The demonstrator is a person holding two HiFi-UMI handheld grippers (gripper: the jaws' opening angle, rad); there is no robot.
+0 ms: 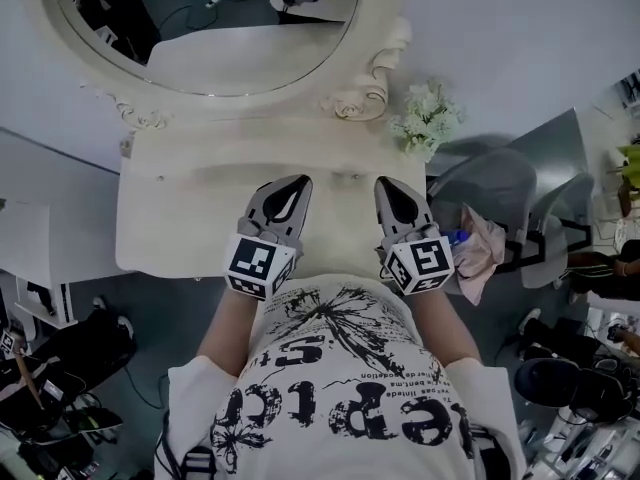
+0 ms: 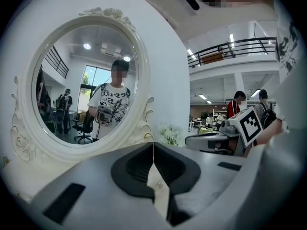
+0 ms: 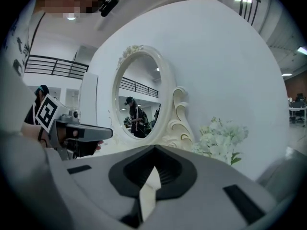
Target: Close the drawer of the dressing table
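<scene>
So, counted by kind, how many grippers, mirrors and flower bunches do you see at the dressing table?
grippers: 2 (left gripper, right gripper)
mirror: 1
flower bunch: 1
total: 4

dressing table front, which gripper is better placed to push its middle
Left, probably: the left gripper hangs shut over the dressing table, mid-front; the right gripper, shut, is nearer its right end. No open drawer shows.

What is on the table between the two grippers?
Nothing: the head view shows only bare cream table top between the left gripper and the right gripper.
</scene>
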